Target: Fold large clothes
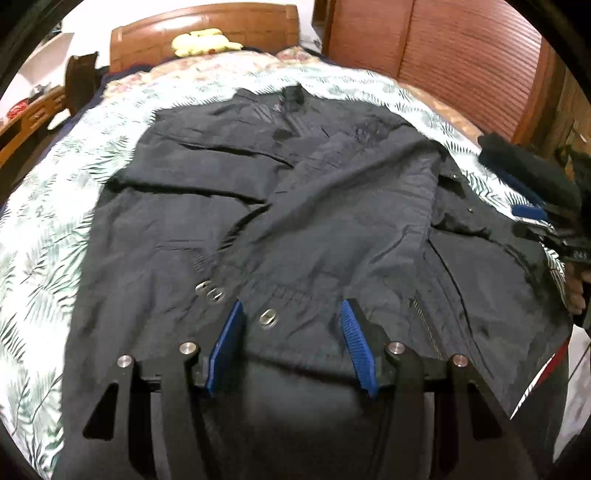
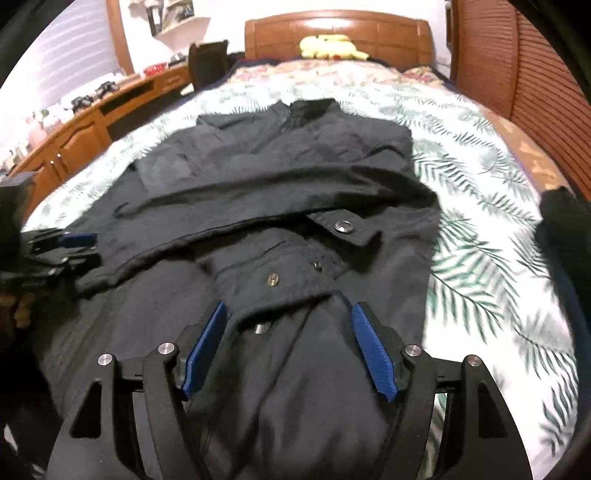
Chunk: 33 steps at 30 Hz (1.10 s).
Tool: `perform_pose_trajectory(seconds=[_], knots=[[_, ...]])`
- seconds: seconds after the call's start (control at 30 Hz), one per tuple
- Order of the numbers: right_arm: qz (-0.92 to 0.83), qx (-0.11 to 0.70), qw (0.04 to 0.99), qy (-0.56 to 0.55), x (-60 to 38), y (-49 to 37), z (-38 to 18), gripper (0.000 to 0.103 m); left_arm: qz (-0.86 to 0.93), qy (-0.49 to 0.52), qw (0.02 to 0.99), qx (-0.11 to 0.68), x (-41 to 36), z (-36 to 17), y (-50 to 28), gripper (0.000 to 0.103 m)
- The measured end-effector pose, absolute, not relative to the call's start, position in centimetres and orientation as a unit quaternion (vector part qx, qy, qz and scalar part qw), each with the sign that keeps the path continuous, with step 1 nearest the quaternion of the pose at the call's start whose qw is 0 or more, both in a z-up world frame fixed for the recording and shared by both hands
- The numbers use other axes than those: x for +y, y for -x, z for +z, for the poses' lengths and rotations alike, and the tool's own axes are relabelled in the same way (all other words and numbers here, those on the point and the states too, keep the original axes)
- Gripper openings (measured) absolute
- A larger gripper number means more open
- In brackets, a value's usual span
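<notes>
My dark jacket point(image 1: 295, 206) lies flat on the bed, collar at the far end, hem near me. Both sleeves are folded across its front, cuffs with metal snaps point(image 2: 344, 226) showing; the blurred fabric looks creased, I think.

Left wrist: I look steeply down, close over the jacket point(image 1: 280, 206).
Right wrist: same, further right.
Shared: jacket, headboard point(image 2: 338, 35).
</notes>
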State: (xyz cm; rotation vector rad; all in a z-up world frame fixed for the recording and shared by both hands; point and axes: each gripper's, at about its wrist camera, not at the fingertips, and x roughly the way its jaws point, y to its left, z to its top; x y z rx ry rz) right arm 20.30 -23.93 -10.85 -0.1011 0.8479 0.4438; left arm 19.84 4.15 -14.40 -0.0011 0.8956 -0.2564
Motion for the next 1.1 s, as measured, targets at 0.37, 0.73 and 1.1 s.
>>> perform_pose_trajectory(seconds=[0.37,0.73,1.1], knots=[[0.161,0.407,0.898,0.056,-28.0,-13.0,-11.0,0.072,-0.062,-0.01,0.912,0.406,10.1,-11.9,-12.7,0.054],[0.147,0.409,0.899,0.055,-28.7,-10.0,-12.2,0.072,-0.002,0.003,0.913,0.408,13.8,-12.5,-8.4,0.054],[0.146,0.418,0.892,0.088,-27.8,-9.4,-13.3,0.072,0.022,0.035,0.913,0.407,14.5,-13.9,-6.5,0.054]])
